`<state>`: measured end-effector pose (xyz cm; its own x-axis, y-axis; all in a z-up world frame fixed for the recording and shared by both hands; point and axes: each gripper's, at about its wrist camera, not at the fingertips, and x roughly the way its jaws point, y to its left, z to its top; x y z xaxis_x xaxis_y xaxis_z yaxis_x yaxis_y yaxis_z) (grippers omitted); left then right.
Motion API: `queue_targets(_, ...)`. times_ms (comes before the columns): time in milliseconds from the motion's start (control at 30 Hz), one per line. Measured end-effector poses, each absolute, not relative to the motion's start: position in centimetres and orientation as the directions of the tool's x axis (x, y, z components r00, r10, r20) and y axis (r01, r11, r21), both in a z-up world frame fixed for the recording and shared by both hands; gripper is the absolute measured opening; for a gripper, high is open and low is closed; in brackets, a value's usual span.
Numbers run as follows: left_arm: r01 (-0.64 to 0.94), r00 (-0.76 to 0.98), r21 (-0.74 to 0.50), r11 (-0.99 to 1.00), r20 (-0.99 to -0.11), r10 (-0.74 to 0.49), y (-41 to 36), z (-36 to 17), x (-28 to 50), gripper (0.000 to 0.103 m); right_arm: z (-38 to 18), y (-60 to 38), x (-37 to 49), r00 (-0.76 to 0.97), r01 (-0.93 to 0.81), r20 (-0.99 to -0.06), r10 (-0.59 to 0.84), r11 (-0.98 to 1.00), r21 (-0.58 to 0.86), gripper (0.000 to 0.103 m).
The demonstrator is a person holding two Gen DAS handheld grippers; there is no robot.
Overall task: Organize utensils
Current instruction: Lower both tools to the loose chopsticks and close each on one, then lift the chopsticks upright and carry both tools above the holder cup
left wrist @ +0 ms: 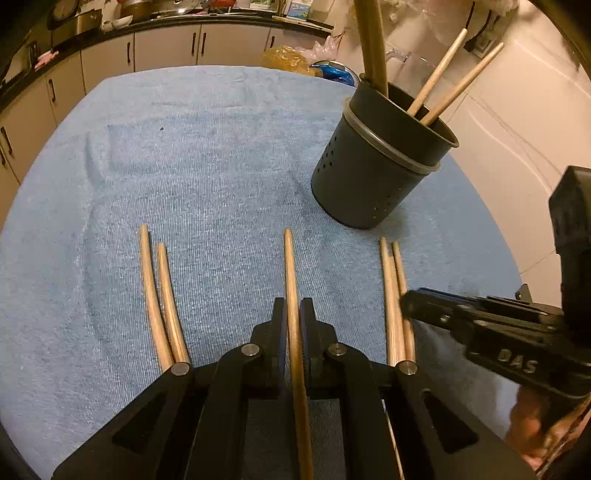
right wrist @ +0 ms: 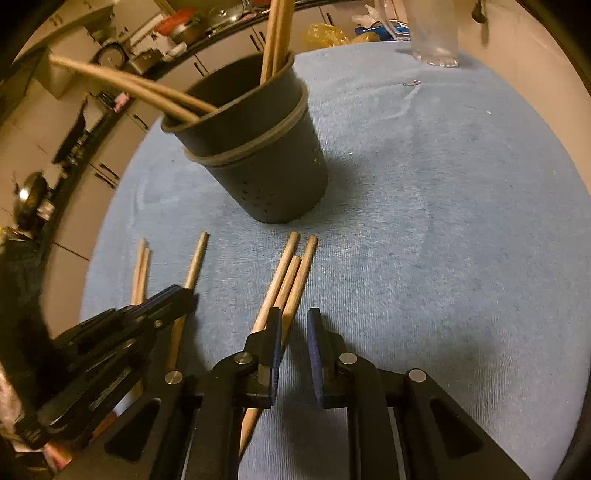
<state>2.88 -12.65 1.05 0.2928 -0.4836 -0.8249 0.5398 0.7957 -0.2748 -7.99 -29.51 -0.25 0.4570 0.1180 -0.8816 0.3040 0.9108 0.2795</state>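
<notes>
Left wrist view: left gripper (left wrist: 293, 314) pitched down at the blue towel (left wrist: 207, 177), jaws closed tight on a single chopstick (left wrist: 291, 280), pads pressing both sides of the shaft, its tip sticking out toward 12 o'clock. At 9 o'clock of it, a pair of chopsticks (left wrist: 160, 295) lies flat on the towel, side by side, near ends hidden under the gripper linkage. At 3 o'clock, another bundle of chopsticks (left wrist: 393, 295) lies on the towel; the right gripper's (left wrist: 410, 306) tip sits right at it, coming in from the 3 o'clock edge. Farther out at 1 o'clock, dark perforated utensil holder (left wrist: 373, 166) stands upright on the towel, already holding several chopsticks (left wrist: 439, 77) leaning out of its rim. Beyond that, kitchen cabinets (left wrist: 166, 48) and a cluttered counter across the top. Right wrist view: right gripper (right wrist: 293, 325) jaws part open with a clear gap, nothing clamped; the bundle reads as three sticks (right wrist: 291, 269) here, running under and just past the 9 o'clock finger (right wrist: 275, 332), and I can't tell whether that pad touches them. Left gripper (right wrist: 177, 295) shows at 9 o'clock on its single stick (right wrist: 195, 258). Holder (right wrist: 258, 155) at 12 o'clock, well apart from the jaws. Clear plastic container (right wrist: 436, 33) at the far towel edge, 1 o'clock.
</notes>
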Motion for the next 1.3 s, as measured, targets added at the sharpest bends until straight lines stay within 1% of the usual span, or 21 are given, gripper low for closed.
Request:
queue_targets(133,0.535,0.286,-0.289,0.794,-0.822,-0.492,-12.5,0.8,3.6,0.007,0.0,-28.4,-7.0,0.427,0.316,-0.904,0.021,0.933,0.172,0.014)
queue_targets(167,0.533,0.284,-0.293,0.794,-0.822,-0.494,-12.5,0.8,3.7,0.007,-0.1,-28.3,-6.5,0.400,0.323,-0.917,-0.015,0.938,0.126,0.014)
queue_targets(233,0.537,0.291,-0.285,0.794,-0.821,-0.491,-12.5,0.8,3.5,0.007,0.0,-28.1,-5.9,0.389,0.311,-0.920,-0.043,0.946,0.087,0.012)
queue_targets(333,0.549,0.310,-0.261,0.794,-0.819,-0.483,-12.9,0.9,2.9,0.006,0.1,-28.4,-5.5,0.399,0.288,-0.916,-0.038,0.954,0.086,0.009)
queue_targets(400,0.551,0.305,-0.275,0.788,-0.813,-0.496,-12.8,0.9,2.6,0.006,0.2,-29.2,-5.9,0.410,0.297,-0.912,0.001,0.945,0.134,0.007)
queue_targets(467,0.560,0.321,-0.284,0.778,-0.791,-0.520,-12.4,1.5,1.9,0.006,0.9,-29.8,-6.8,0.474,0.288,-0.878,0.067,0.930,0.227,0.006)
queue_targets(533,0.572,0.340,-0.290,0.767,-0.768,-0.543,-12.1,2.4,1.3,0.006,1.6,-30.2,-7.9,0.512,0.282,-0.855,0.081,0.924,0.257,0.006)
queue_targets(667,0.580,0.391,-0.312,0.753,-0.704,-0.593,-11.0,4.7,0.0,0.006,3.5,-30.8,-10.2,0.612,0.247,-0.781,0.128,0.907,0.342,0.006)
queue_targets(867,0.535,0.468,-0.339,0.774,-0.643,-0.606,-8.5,8.0,-1.4,0.006,7.8,-30.7,-13.4,0.750,0.165,-0.652,0.110,0.923,0.346,0.006)
queue_targets(1000,0.526,0.508,-0.333,0.783,-0.615,-0.603,-7.3,10.0,-3.1,0.006,10.4,-30.0,-15.4,0.818,0.117,-0.565,0.109,0.930,0.349,0.006)
queue_targets(1133,0.525,0.532,-0.320,0.788,-0.599,-0.598,-6.7,11.3,-4.5,0.006,11.7,-29.0,-16.8,0.849,0.088,-0.517,0.108,0.936,0.340,0.006)
queue_targets(1300,0.515,0.559,-0.296,0.805,-0.596,-0.577,-6.8,12.2,-6.0,0.006,12.4,-28.6,-18.4,0.869,0.058,-0.482,0.114,0.943,0.327,0.006)
